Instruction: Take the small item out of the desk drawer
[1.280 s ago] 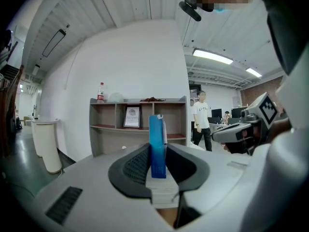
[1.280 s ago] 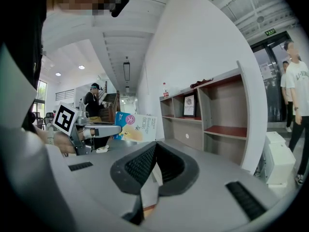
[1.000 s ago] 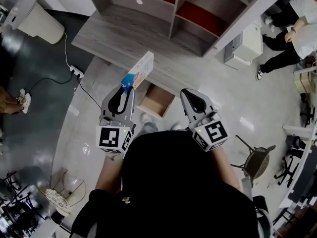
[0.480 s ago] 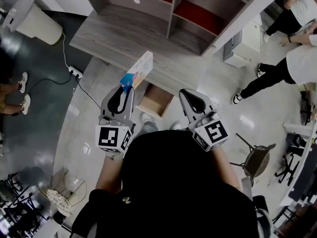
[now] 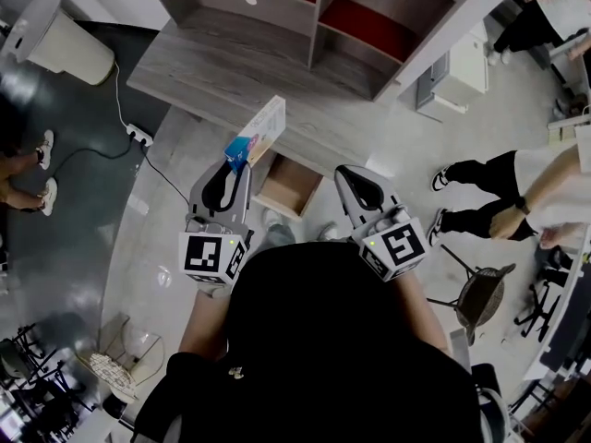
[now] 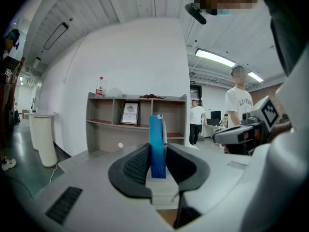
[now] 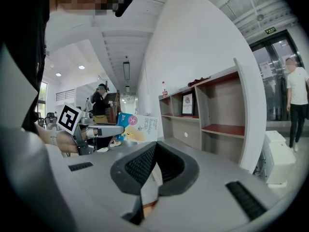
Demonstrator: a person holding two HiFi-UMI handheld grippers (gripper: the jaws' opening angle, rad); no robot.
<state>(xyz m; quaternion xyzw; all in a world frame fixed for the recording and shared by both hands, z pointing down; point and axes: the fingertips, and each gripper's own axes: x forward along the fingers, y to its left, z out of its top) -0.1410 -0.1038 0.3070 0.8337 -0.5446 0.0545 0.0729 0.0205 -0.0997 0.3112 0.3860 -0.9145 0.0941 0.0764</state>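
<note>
My left gripper (image 5: 237, 167) is shut on a small flat box (image 5: 259, 135), blue at the gripped end and white and yellow further out. It holds the box up over the front edge of the grey wooden desk (image 5: 231, 67). In the left gripper view the blue edge of the box (image 6: 157, 144) stands upright between the pads of the left gripper (image 6: 157, 151). The open wooden drawer (image 5: 290, 186) sticks out below the desk between both grippers; its visible inside looks bare. My right gripper (image 5: 344, 173) hovers right of the drawer, shut and empty (image 7: 154, 146). From there the box (image 7: 137, 128) shows at the left.
A grey shelf unit with red boards (image 5: 360, 21) stands on the desk's back. A white bin (image 5: 57, 28) and a power strip with cable (image 5: 140, 135) are at the left. A white cabinet (image 5: 459, 79), a walking person (image 5: 503, 192) and a stool (image 5: 480, 298) are at the right.
Both grippers and the box keep their places. A person at the right has walked closer, along the floor beside the desk.
</note>
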